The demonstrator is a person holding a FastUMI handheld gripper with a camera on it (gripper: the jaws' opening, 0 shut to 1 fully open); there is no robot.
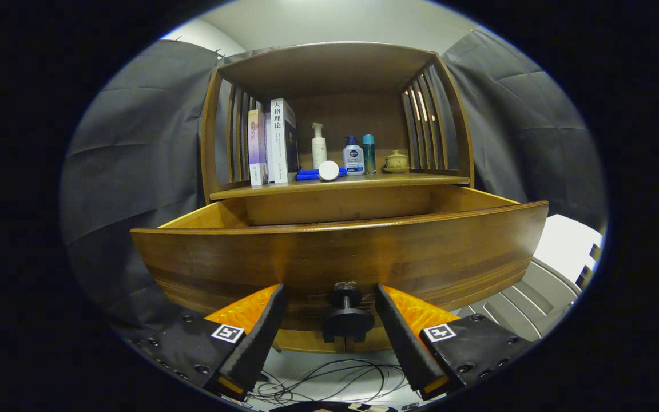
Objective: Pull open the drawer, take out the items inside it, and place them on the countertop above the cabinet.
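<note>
Wooden drawer (341, 257) pulled out, front crosswise; tongs (329, 312) level, open, astride its knob (346, 317), fingers clear.

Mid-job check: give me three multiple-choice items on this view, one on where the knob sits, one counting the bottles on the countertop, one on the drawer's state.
1. The knob is
A. between the fingers
B. beside the books
C. on the countertop

2. Upright bottles on the countertop:
A. one
B. three
C. six

3. The drawer is
A. shut flush
B. pulled out
C. lifted off the cabinet

Answers:
1. A, the open gripper flanks the knob without pressing it.
2. B, a white pump bottle, a blue-capped bottle and a slim teal bottle.
3. B, its front stands forward of the countertop, side walls exposed.
</note>
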